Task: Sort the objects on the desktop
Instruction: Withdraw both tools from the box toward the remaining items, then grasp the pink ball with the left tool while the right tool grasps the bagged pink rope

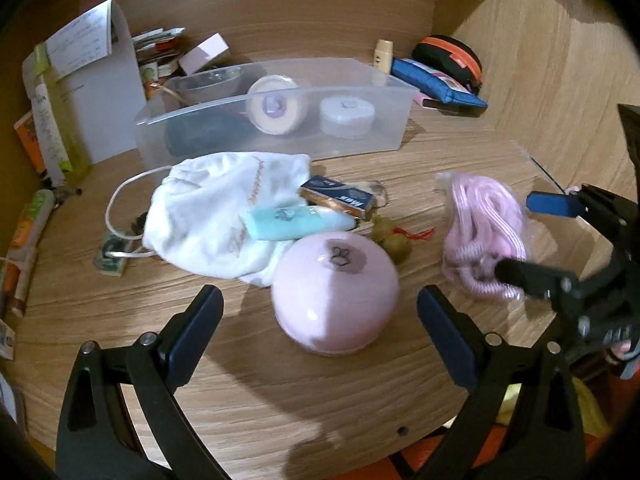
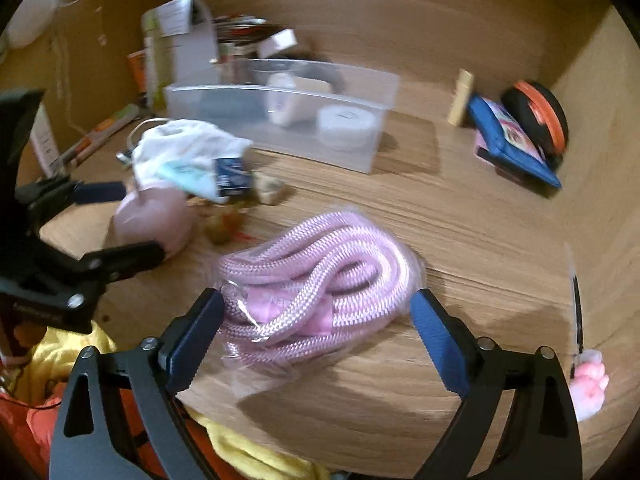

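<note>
Now we bracket two pink things near the desk's front edge.

Our right gripper [image 2: 318, 338] spreads wide around the bagged pink rope [image 2: 316, 280], our left gripper [image 1: 320, 336] wide before the pink round case [image 1: 335, 292], neither pressing; white pouch [image 1: 208, 208] and clutter crowd the way to the clear bin [image 1: 280, 120] at the back.

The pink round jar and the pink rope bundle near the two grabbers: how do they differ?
The pink jar is a smooth, glossy dome standing bare on the desk; the pink rope is braided, coiled loosely and wrapped in clear plastic. The jar sits before the left gripper, the rope between the right gripper's open jaws. Both are pale pink.
</note>
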### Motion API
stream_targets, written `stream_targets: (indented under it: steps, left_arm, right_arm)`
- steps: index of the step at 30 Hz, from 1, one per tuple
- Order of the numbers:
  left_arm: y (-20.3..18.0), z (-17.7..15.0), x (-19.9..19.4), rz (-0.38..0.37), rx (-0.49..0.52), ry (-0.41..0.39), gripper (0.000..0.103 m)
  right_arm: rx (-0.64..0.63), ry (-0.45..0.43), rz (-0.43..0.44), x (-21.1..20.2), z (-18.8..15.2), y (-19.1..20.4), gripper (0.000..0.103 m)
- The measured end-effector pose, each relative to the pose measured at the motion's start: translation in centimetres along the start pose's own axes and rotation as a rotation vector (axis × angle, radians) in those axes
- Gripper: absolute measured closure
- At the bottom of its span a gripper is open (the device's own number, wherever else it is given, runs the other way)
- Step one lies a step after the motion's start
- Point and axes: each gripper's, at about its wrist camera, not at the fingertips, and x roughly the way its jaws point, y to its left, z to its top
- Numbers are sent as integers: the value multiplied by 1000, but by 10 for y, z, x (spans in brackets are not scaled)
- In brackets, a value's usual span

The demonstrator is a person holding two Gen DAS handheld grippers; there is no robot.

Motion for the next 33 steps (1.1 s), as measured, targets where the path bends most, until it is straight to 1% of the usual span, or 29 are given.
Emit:
stream_targets:
  steps: [2,4,6,10,12,15,19,21,23,26,30,31,32,33]
  left_arm:
    - [-4,0,1,-1,11,-10,4]
    - [-8,1,4,-1,15,-12,6]
    - [-9,2,8,-3,18,-3,14]
    - [-9,1,19,-9,5,25,15]
    - [-9,0,18,10,7,11,25]
    - [-5,0,17,2,-12,-1,29]
    - [0,0,17,6,-27,-13,37]
    - [1,0,16,18,-21,-23,40]
    - [0,0,15,26,-13,-33,40]
    - [-1,-1,15,34,-7,-43,40]
    - [0,-2,13,33,-18,-48,40]
    - [0,-2,11,38,-18,-54,40]
    - [1,-3,8,45,-16,-64,40]
    - [1,-3,4,52,-11,-75,40]
  right_arm:
    - [56,-2,19,-2,3,-11,10]
    - [113,-3,67,-2,6,-17,10]
    - [176,11,91,2,11,-21,9]
    - [266,39,66,17,20,-23,7]
    - [286,59,44,26,24,-22,7]
    - [275,87,-14,35,25,-19,7]
    - [301,95,-14,39,23,-23,5]
    - [298,98,-22,40,23,-23,5]
    - [299,107,-30,41,24,-21,4]
    - [264,126,-23,44,27,-10,2]
    - [185,121,-64,52,30,5,2]
    - [168,112,-69,53,30,7,5]
    - [158,103,-76,52,30,8,12]
    - [150,96,-84,52,30,8,16]
